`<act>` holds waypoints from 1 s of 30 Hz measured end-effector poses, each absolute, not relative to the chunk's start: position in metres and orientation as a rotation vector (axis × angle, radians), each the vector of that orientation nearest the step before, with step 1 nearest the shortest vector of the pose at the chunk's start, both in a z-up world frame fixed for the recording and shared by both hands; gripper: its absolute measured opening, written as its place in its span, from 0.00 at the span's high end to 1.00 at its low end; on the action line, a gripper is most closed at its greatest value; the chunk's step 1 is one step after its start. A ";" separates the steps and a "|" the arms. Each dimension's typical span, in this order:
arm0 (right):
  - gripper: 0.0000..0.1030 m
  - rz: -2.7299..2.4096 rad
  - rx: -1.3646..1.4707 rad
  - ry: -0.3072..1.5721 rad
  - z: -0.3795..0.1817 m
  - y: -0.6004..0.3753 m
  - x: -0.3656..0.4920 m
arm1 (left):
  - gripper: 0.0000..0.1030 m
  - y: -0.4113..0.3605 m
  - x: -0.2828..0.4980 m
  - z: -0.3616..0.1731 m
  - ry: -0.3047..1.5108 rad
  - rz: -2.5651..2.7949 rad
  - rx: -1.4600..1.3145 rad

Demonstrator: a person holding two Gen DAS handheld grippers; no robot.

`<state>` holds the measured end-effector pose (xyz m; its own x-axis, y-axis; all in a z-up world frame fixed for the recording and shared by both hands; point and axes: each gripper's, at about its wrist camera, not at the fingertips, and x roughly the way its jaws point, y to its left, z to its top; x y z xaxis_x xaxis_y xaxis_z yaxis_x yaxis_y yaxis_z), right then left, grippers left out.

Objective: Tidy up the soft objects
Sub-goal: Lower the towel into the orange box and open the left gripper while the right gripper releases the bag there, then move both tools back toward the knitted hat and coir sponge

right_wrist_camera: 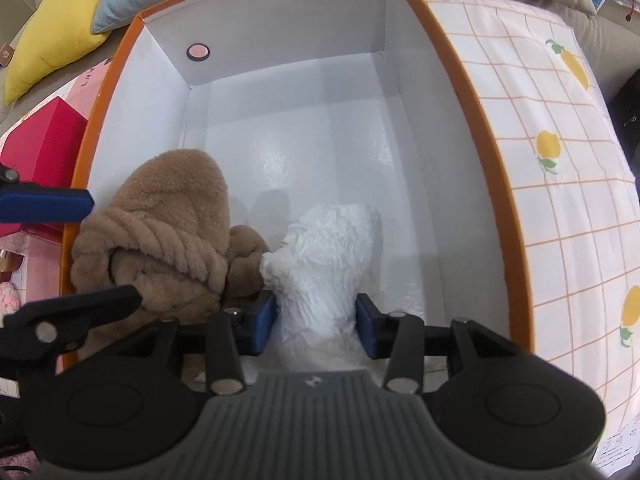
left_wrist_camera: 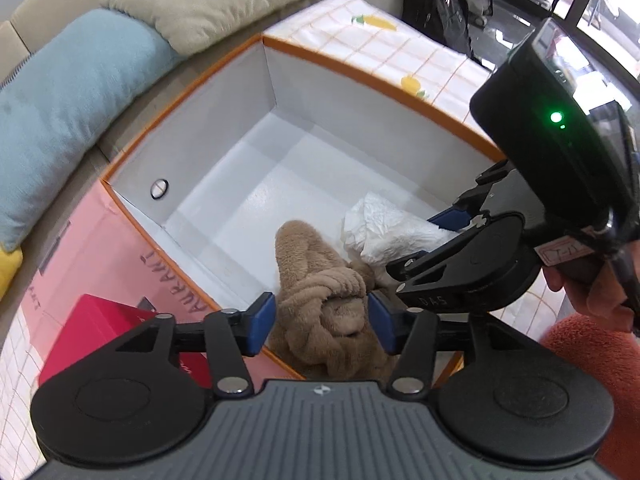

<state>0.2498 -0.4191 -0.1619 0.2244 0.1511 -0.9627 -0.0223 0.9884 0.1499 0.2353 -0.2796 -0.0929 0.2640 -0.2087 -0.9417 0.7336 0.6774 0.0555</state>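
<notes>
Checked cloth (right_wrist_camera: 560, 208) under box (right_wrist_camera: 500, 184) | both grippers (left_wrist_camera: 320, 320) (right_wrist_camera: 316, 320) slack around slipper (left_wrist_camera: 320, 300), white wad (right_wrist_camera: 328, 256) inside box | lift straight up, avoid snagging.

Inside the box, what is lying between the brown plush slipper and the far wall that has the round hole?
Nothing: in the right wrist view the white floor from the brown plush slipper to the far wall of the box is bare.

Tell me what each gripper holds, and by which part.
Left gripper: nothing; the brown slipper lies loose between open jaws. Right gripper: pads touch the white bundle's near end; grip unclear.
</notes>
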 end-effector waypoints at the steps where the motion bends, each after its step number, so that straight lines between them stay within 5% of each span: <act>1: 0.55 0.114 0.106 1.335 -0.159 -0.419 0.249 | 0.36 -0.278 0.233 -0.088 1.122 -0.684 0.547; 14: 0.33 0.055 0.014 1.117 -0.082 -0.394 0.192 | 0.34 -0.202 0.173 -0.016 0.891 -0.655 0.337; 30: 0.31 0.096 0.060 0.903 -0.055 -0.288 0.079 | 0.34 -0.063 0.053 -0.008 0.657 -0.368 0.101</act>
<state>0.0794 -0.2881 -0.0554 0.6152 0.1086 -0.7808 -0.0577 0.9940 0.0927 0.0531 -0.0631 -0.0080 0.7296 -0.3018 -0.6137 0.3653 0.9306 -0.0233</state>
